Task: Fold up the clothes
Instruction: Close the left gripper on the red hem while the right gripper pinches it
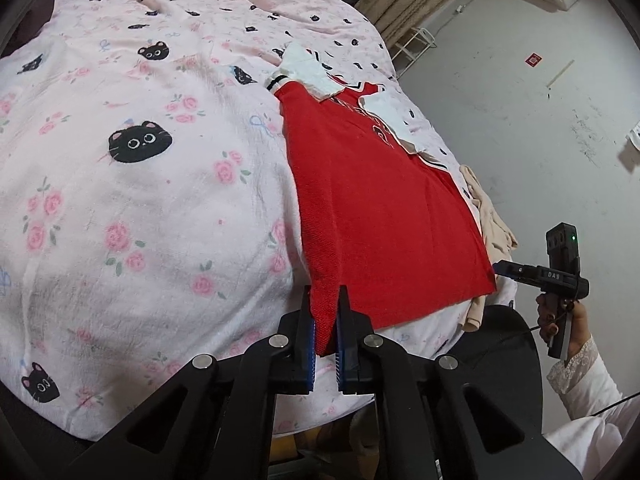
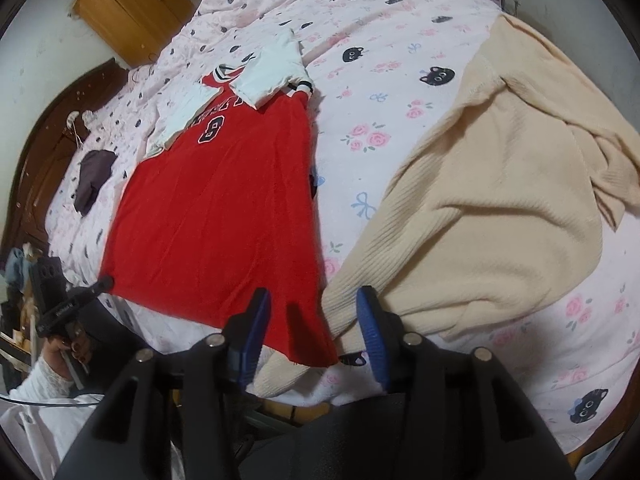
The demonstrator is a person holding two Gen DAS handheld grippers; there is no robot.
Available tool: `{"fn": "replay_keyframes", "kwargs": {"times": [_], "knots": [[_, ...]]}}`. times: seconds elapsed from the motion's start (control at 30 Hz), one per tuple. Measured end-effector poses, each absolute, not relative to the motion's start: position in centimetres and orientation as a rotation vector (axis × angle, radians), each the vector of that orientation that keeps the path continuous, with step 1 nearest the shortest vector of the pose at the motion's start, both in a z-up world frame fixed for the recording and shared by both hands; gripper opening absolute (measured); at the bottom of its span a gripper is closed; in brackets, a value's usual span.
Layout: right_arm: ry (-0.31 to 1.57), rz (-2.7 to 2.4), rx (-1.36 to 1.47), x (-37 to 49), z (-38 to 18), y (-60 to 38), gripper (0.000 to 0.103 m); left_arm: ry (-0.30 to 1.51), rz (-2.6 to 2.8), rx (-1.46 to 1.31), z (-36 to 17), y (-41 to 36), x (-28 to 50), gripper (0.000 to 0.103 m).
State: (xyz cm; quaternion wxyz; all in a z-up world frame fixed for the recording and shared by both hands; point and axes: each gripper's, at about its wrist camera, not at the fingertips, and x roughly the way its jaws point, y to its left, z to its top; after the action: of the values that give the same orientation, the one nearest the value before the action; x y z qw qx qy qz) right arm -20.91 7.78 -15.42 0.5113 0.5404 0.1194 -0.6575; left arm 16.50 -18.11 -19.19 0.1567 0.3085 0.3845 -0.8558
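A red jersey (image 1: 380,208) with white sleeves folded inward lies flat on the bed, its hem toward me. My left gripper (image 1: 326,320) is shut on the hem's left corner, with red cloth pinched between the blue pads. In the right wrist view the same jersey (image 2: 216,208) shows a number on its chest. My right gripper (image 2: 312,312) is open, and the hem's right corner lies between its fingers without being pressed. The left gripper (image 2: 105,282) shows at the jersey's other corner, a hand on its handle. The right gripper's tip (image 1: 500,268) sits at the hem's right edge.
The bed carries a pink sheet (image 1: 140,160) printed with roses and black cats. A beige knit sweater (image 2: 500,208) lies crumpled just right of the jersey. A dark garment (image 2: 92,180) lies at the far left. A wooden cabinet (image 2: 132,8) stands beyond the bed.
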Motion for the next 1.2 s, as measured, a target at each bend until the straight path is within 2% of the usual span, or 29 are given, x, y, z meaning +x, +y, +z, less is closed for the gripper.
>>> {"fn": "replay_keyframes", "kwargs": {"times": [0.3,0.6,0.73,1.03,1.13,1.2], "knots": [[0.318,-1.514,1.287,-20.4,-16.1,7.2,0.048,1.117,-2.471,0.831,-17.6,-18.2,16.6,0.006],[0.397,-1.514,1.157,-19.4,-13.9,6.2,0.048,1.104,-2.483,0.813,-16.6,-18.2,16.5,0.006],[0.43,-1.471,1.161,-20.3,-15.3,4.8,0.048,1.11,-2.475,0.812,-16.7,-18.3,16.5,0.006],[0.351,-1.303,1.236,-21.6,-17.1,5.1,0.048,1.118,-2.462,0.811,-16.9,-18.3,16.8,0.006],[0.324,-1.214,1.283,-21.2,-18.0,5.5,0.042,1.123,-2.457,0.816,-17.1,-18.3,16.7,0.006],[0.362,-1.186,1.31,-20.5,-18.9,5.4,0.027,1.125,-2.455,0.819,-17.2,-18.4,16.7,0.006]]}}
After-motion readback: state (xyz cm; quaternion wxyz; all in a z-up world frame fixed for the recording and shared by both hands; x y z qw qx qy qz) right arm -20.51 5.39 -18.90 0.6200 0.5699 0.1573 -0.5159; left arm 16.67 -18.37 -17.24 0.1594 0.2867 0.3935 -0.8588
